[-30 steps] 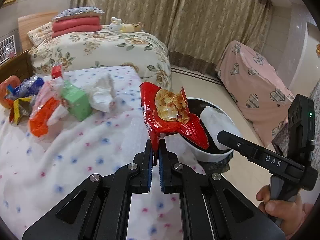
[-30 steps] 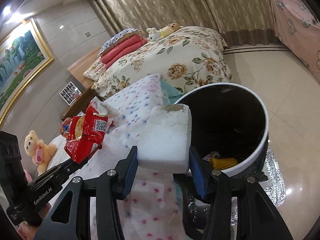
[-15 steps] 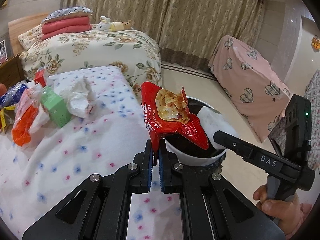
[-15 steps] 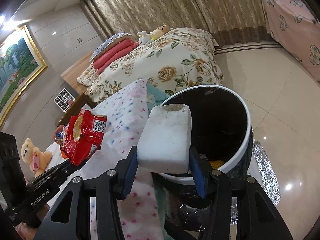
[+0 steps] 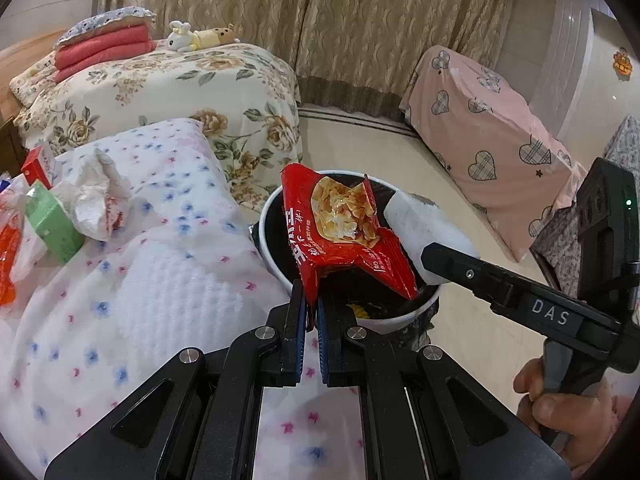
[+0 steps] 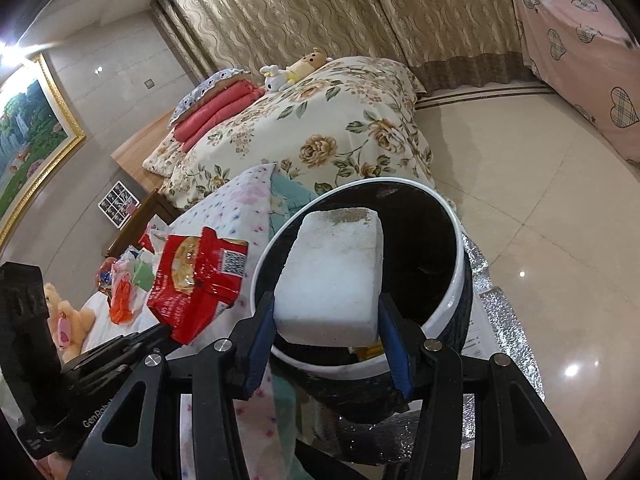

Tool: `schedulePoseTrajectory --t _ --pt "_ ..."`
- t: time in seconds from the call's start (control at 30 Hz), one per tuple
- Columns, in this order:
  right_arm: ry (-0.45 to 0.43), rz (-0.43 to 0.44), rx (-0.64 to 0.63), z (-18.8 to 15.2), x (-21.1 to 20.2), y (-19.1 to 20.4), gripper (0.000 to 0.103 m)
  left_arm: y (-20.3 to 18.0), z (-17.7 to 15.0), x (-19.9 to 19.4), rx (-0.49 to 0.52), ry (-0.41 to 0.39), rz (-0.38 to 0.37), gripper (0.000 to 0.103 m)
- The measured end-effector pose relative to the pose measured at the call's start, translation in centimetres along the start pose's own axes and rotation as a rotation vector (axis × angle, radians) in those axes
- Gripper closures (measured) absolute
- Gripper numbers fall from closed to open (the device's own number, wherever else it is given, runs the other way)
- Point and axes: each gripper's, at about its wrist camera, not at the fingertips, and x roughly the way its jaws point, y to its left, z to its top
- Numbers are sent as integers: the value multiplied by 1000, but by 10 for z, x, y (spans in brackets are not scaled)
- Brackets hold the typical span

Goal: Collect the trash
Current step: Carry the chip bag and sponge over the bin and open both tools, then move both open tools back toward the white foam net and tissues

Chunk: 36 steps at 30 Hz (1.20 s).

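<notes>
Over the bin's rim, the left gripper pinches a red wrapper while the right gripper clamps a white foam block.

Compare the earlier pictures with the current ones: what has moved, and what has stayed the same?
Both grippers have carried their loads toward the bin: the red snack bag now hangs over its rim, and the white foam block sits over its mouth. Nothing was let go: the left gripper stays shut on the bag, the right gripper on the block. The trash on the bed has not moved.
</notes>
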Motion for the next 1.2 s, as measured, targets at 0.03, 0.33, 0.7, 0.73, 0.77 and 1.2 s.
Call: schedulePoseTrajectory --t 0.03,0.33,0.7,0.73,0.77,1.2 --pt "2 0 0 1 1 -1 52 -1 1 3 1 5 -2 98" --pt "26 -13 10 6 12 -11 52 -1 9 21 -1 36 -1 98" --pt "49 -27 10 16 27 -18 49 3 11 35 -23 68 -6 96" --pt "50 -29 10 16 27 -18 48 3 11 35 -21 70 -6 95" --pt "51 -31 12 16 28 -19 46 3 12 36 -19 71 -7 93" --pt "34 -20 44 16 20 -16 28 19 3 8 -54 32 -5 62"
